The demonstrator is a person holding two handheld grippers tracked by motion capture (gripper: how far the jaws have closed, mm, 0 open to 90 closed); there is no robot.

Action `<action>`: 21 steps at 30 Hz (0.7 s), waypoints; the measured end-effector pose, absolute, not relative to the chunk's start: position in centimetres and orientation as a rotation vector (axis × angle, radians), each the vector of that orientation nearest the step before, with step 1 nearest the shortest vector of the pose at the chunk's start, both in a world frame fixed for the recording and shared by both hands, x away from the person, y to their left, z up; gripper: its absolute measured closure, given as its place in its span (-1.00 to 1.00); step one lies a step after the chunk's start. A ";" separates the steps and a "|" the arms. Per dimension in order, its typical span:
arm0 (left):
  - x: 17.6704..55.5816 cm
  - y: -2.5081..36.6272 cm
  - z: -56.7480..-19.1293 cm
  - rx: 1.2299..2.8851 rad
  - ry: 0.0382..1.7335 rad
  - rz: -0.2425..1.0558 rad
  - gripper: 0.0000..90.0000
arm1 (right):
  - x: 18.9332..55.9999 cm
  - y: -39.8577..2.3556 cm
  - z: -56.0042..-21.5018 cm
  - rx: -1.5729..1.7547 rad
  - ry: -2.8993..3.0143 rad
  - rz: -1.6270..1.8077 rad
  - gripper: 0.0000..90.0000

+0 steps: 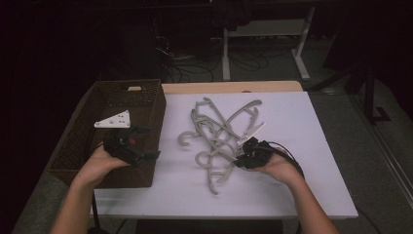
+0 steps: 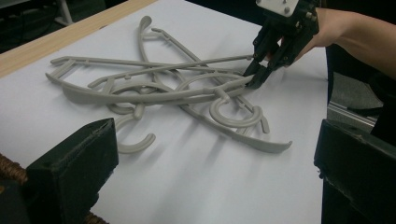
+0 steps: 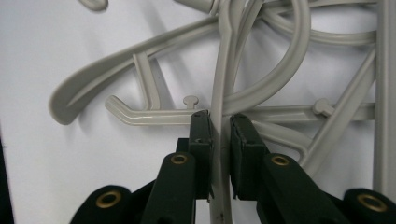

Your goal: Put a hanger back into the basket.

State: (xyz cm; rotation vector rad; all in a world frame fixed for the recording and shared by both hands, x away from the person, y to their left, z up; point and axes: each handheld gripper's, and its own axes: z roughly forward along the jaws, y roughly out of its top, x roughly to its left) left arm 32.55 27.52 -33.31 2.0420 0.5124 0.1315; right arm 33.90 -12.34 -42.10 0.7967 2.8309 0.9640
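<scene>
White table top (image 1: 302, 161) filled the centre of the high view, w/ a strip of bare wood along its far edge. Brown woven basket (image 1: 146, 105) sat at centre left, on the table's left end. A tangled pile of grey plastic hangers (image 1: 219, 134) lay mid-frame, just right of the basket, hooks and arms crossing each other.

Left gripper (image 1: 130, 146) was held over the basket's near right corner, lower left of the high view, grey three-cornered plate on top. In the left gripper view its jaws stood wide apart at the bottom corners, nothing btwn them, pile (image 2: 163, 91) ahead in upper centre.

Right gripper (image 1: 242, 157) was at the pile's near right edge, lower centre of the high view. In the right gripper view, at (image 3: 220, 140), its jaws were nearly together w/ one thin hanger arm (image 3: 223, 84) running up btwn the pads; pads looked clamped on it, though a thin gap showed at one side. Left gripper view showed the same gripper (image 2: 259, 74) in upper right, tips down on a hanger arm.
</scene>
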 end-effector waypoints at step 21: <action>32.9 18.7 -31.9 2.096 0.404 0.079 -1.00 | 33.4 -17.6 -39.6 0.647 2.834 1.046 0.80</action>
